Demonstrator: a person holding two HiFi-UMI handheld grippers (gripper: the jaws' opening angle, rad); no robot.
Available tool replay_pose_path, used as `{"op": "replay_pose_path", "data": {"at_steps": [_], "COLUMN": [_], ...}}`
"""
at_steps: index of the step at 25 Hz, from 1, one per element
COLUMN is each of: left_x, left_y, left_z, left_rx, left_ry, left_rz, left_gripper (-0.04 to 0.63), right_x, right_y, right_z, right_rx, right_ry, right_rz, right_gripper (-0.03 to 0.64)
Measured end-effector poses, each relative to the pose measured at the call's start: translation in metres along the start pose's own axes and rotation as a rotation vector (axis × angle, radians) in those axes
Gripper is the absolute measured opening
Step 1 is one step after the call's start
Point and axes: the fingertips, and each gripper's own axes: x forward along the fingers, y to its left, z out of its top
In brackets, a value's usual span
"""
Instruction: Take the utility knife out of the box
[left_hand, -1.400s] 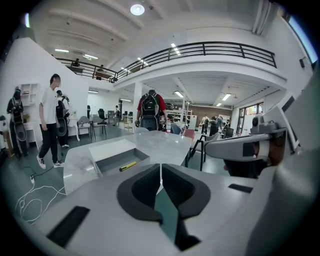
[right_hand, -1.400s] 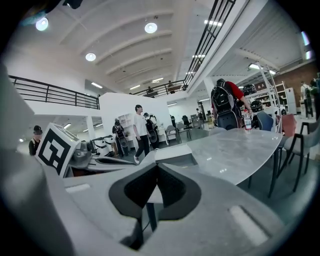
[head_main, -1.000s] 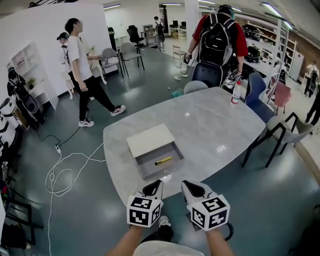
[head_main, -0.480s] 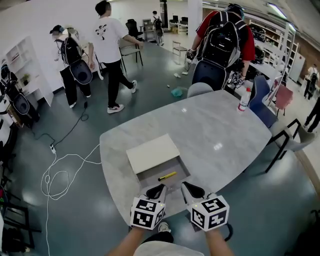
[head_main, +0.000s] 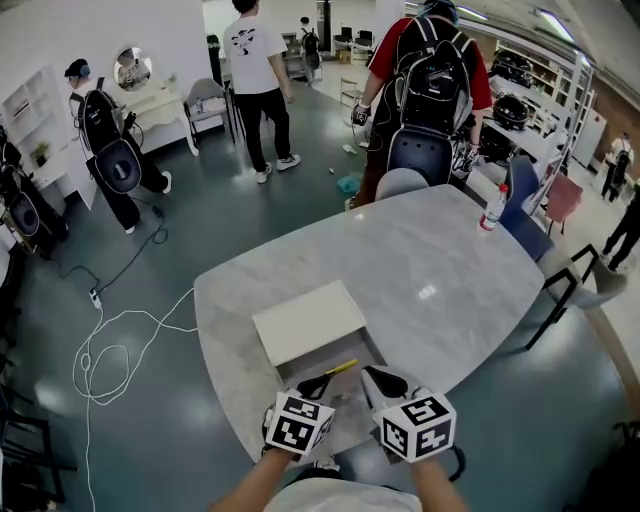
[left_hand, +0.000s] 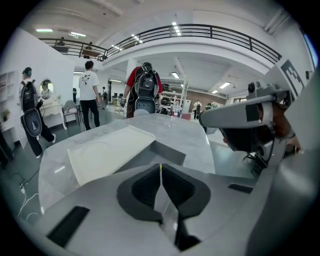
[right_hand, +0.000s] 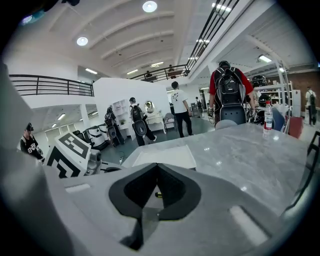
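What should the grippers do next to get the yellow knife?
Probably open the right gripper and dip it toward the utility knife. The knife lies in the open part of the box, just ahead of that gripper, and both its jaws and the left gripper's are closed.

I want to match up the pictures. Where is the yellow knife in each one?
Head view: the utility knife lies in the open box, low centre.
Left gripper view: a thin yellow sliver at centre, seen through the slit between the jaws.
Right gripper view: a small yellow bit below centre, seen between the jaws.
Shared landmark: the cream lid, just beyond the knife in all three.
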Motion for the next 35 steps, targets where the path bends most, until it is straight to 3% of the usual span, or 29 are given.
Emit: {"op": "replay_pose_path", "data": {"at_steps": [11,18,35], "left_x": [0.039,0.061,0.097], "left_y": [0.017,0.016,0.014], "left_z": [-0.013,-0.018,-0.035], "left_rx": [0.119,0.143,0.337], "left_ry": [0.125,0.191,0.371], "left_rz": [-0.037,-0.035,-0.051], "left_gripper": [0.018,0.02,0.021], "right_x": [0.03,0.042,0.055], "right_y": [-0.012,-0.025,-0.051], "right_z": [0.001,0.004,-0.001], "right_rx": [-0.023,-0.057,-0.133], "right_ry": [0.035,0.068,0.148], "right_rz": [0.038,0.116,0.276], "right_gripper": [0.005,0.005,0.005]}}
